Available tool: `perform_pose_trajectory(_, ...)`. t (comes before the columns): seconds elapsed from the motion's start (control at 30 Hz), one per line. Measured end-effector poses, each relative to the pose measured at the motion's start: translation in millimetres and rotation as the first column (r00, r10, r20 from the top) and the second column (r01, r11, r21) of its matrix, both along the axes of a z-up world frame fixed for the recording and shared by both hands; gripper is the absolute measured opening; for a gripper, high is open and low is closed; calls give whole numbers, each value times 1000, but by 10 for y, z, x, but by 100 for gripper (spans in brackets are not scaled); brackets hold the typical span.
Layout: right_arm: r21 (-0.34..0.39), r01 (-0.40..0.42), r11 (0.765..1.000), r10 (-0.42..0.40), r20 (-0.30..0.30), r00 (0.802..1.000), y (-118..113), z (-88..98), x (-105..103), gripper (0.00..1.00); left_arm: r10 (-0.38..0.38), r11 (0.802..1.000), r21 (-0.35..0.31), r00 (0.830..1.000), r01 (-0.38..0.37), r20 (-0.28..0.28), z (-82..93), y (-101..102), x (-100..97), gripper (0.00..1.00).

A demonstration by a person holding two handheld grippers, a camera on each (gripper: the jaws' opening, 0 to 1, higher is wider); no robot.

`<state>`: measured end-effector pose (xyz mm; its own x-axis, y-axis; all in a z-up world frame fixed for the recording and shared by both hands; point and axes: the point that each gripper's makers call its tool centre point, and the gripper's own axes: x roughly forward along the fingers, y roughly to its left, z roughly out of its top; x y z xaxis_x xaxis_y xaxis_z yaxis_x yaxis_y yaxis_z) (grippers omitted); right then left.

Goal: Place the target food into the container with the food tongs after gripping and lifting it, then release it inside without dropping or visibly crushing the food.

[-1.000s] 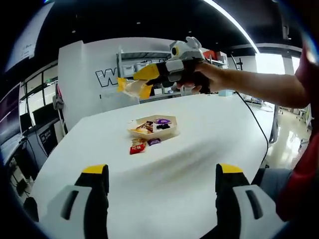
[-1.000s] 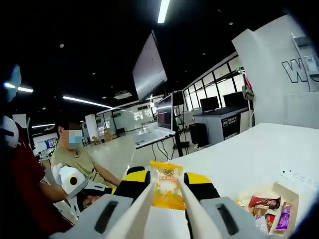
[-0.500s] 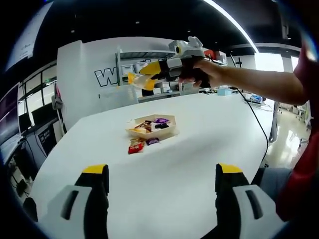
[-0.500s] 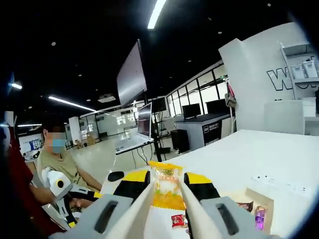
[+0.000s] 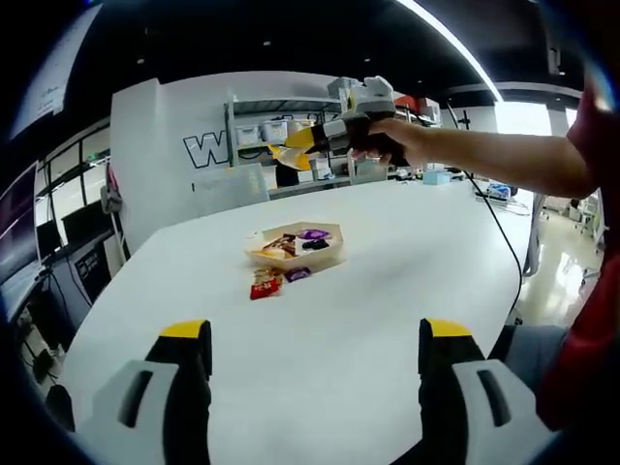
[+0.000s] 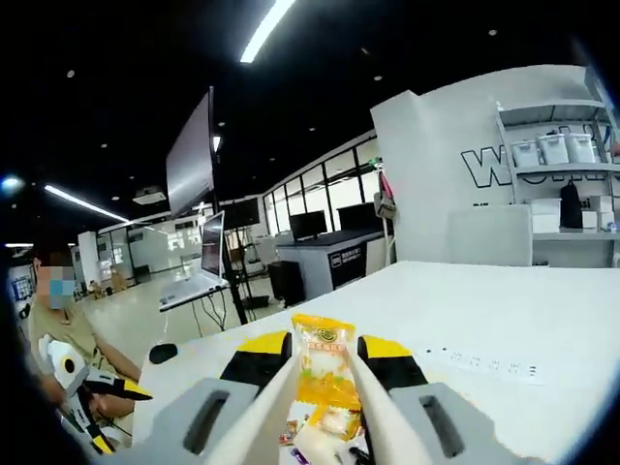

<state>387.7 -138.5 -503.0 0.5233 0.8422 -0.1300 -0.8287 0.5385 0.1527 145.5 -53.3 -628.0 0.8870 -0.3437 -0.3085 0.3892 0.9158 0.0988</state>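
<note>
Yellow-tipped jaws of the right gripper [image 6: 325, 360] are pinched onto a yellow snack packet [image 6: 325, 380], which stands upright between them with its printed top edge poking out just past the tips. Below the packet, close under the jaws, a few small wrappers [image 6: 308, 444] show against the white table [image 6: 504, 320]; what they lie in cannot be made out from the right gripper view.

In the left gripper view the same right gripper [image 5: 287, 155], held by a person's hand [image 5: 387, 145], hangs well ahead of and above the left gripper's own jaws, over the far side of the table [image 5: 329, 339]. Its packet [image 5: 284, 156] sits high above the container [image 5: 294, 243], a shallow tan tray already carrying several wrapped sweets. 2 loose pieces lie on the table just on the near side of the tray: a red wrapper [image 5: 264, 283] and a small purple one [image 5: 297, 274], almost touching each other.

The left gripper [image 5: 317, 349] is spread wide with nothing between its 2 jaws, low over the near part of the table and well short of the tray.
</note>
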Motion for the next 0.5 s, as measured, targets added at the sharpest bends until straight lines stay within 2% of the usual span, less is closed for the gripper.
perform_pose_trajectory(0.27,-69,48,996,-47,17,999,-42,-126,131,22,-4,1000,6,1000,4,-3,-2,-7,-2,86)
perform_pose_trajectory(0.5,-83,84,993,-80,45,996,-102,-112,209,23,-2,1000,8,1000,2,0,25,16,8,86)
